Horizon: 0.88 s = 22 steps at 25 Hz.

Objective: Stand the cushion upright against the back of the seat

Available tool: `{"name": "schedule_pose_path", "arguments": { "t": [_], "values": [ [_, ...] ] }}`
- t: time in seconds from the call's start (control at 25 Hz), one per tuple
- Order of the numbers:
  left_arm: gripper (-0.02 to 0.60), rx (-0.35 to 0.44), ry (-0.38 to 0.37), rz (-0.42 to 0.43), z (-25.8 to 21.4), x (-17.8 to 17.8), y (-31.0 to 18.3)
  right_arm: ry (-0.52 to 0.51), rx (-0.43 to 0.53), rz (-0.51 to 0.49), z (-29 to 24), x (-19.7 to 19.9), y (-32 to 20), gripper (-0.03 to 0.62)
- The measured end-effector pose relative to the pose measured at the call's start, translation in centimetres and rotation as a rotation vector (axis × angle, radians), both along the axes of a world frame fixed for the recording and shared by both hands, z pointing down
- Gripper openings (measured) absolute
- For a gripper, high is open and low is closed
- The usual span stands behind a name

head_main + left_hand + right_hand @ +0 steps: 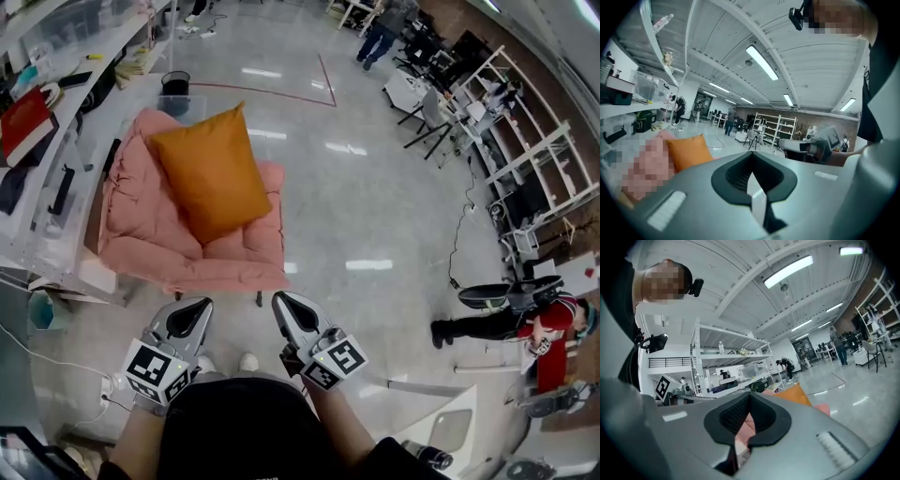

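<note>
- Orange fabric marks the cushion [211, 173]. It stands on the pink seat [187, 258] and leans back against the seat's backrest, with one corner uppermost.
- In the left gripper view the cushion [688, 151] also looks upright, with its lower edge down on the seat's pad. I judge the main step of the task done.
- The cushion sits turned a little, more like a diamond than square to the seat's back. The head view looks down too steeply to show how flat it lies against the backrest.
- Your left tongs [195, 307] are clenched on nothing. In their own view the jaws [752, 176] meet with only open floor beyond them, short of the seat's front edge.
- Your right tongs [284, 305] are clenched and empty as well. In their own view [749, 416] the jaws meet, and only the pink of the seat shows through the notch, well beyond them.
- You hold both tongs close to your body on the near side of the seat. Neither touches the seat or the cushion.
- What is left, as I judge it, is at most a small nudge to square the cushion to the seat's back. If the tilt is acceptable to you, nothing more is needed.
</note>
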<state>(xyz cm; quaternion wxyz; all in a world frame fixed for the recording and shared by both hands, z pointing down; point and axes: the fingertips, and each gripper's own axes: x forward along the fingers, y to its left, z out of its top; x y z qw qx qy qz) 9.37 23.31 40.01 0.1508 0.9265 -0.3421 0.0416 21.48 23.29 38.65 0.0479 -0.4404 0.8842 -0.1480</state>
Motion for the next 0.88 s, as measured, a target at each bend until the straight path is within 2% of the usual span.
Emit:
{"name": "schedule_pose_path", "arguments": {
  "t": [0.2, 0.36, 0.52, 0.6, 0.68, 0.76, 0.88],
  "values": [
    [0.02, 0.001, -0.002, 0.004, 0.4, -2.6, 0.4, 0.143, 0.045, -0.013, 0.2, -2.9, 0.1, 0.005],
    [0.02, 0.019, -0.008, 0.016, 0.7, -5.0, 0.8, 0.073, 0.013, -0.017, 0.2, -5.3, -0.2, 0.005],
    [0.02, 0.037, -0.017, 0.011, 1.3, -7.0, 0.7, 0.083, -0.018, -0.051, 1.2, -7.7, -0.8, 0.003],
    [0.02, 0.044, -0.006, 0.014, 1.1, -7.4, 0.7, 0.092, -0.004, -0.047, 1.2, -8.0, -1.0, 0.003],
    [0.02, 0.056, -0.014, 0.013, 1.0, -7.7, 0.7, 0.047, 0.0, -0.042, 0.7, -7.9, -1.4, 0.002],
    [0.02, 0.074, -0.025, 0.009, 0.9, -8.0, 0.5, 0.004, -0.018, -0.057, 0.4, -8.1, -1.9, -0.005],
    [0.018, 0.098, -0.029, 0.012, 0.6, -8.3, 0.0, -0.003, -0.012, -0.093, 0.0, -8.9, -2.6, 0.002]
  ]
}}
